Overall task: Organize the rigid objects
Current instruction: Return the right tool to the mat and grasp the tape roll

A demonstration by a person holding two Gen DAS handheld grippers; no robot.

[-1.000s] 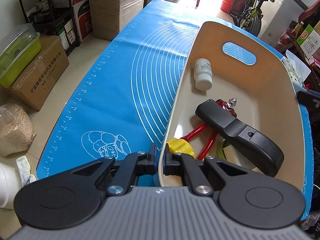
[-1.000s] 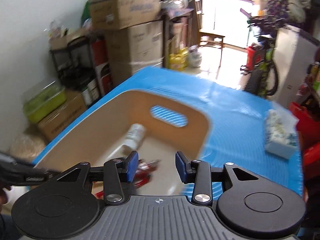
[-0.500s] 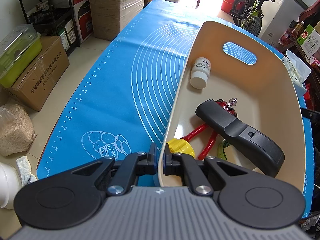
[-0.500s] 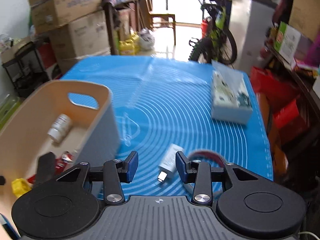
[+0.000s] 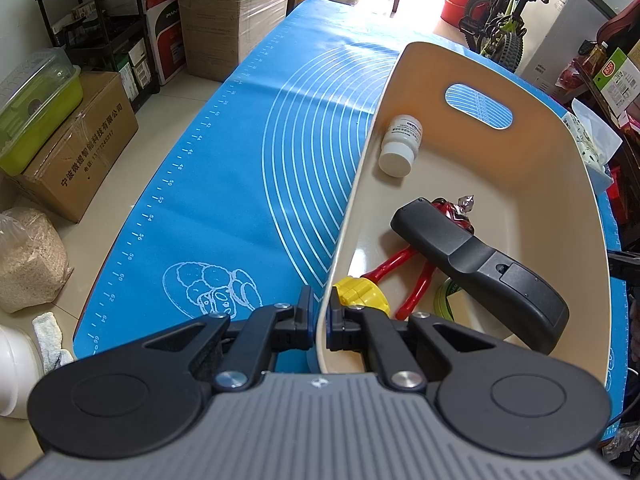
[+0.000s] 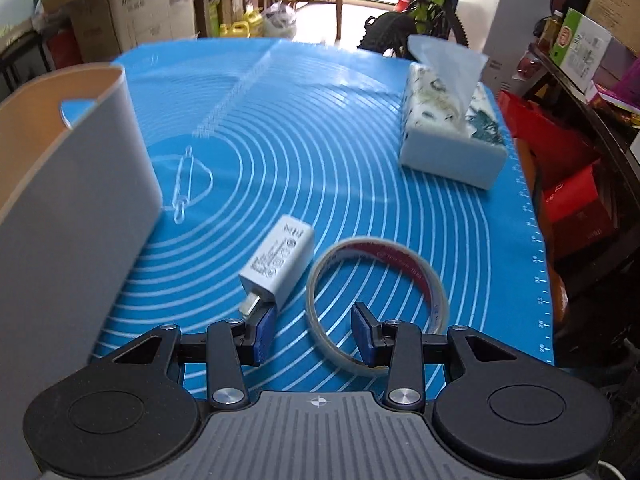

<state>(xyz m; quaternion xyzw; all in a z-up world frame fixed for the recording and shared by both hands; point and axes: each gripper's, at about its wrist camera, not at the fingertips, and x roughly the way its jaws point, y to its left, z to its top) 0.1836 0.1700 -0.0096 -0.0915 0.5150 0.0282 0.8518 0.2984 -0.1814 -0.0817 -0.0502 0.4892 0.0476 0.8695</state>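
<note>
While bin [image 5: 576,216] stays clamped, right gripper [image 6: 314,330] descended.

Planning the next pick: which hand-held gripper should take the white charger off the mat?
Right hand-held gripper: open, just short of the charger. Left hand-held gripper is clamped on the bin wall.

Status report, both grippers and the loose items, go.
Left gripper shut on bin wall. Right gripper open, empty, above tape ring. Charger beside it on the mat. Nothing in the way.
</note>
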